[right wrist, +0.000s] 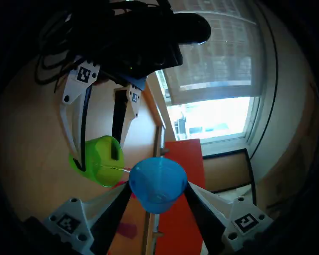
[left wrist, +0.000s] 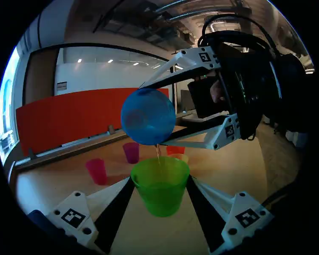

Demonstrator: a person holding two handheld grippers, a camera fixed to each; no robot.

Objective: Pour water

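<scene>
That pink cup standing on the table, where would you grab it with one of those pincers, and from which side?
Probably across its side wall, just above the middle, coming in level from the side. The pink cup stands upright and widens toward the rim, so a grip there should wedge rather than slip; the purple cup stands apart from it.

A pale wooden table point(left wrist: 49, 187) carries a pink cup point(left wrist: 96, 171) and, farther back, a purple cup point(left wrist: 131, 152). An orange cup point(left wrist: 175, 150) stands near them, partly hidden. A red partition point(left wrist: 74, 114) runs along the table's far edge, with a glass wall point(left wrist: 100, 76) behind it. In the right gripper view, a bright window point(right wrist: 210, 121) adjoins the partition
</scene>
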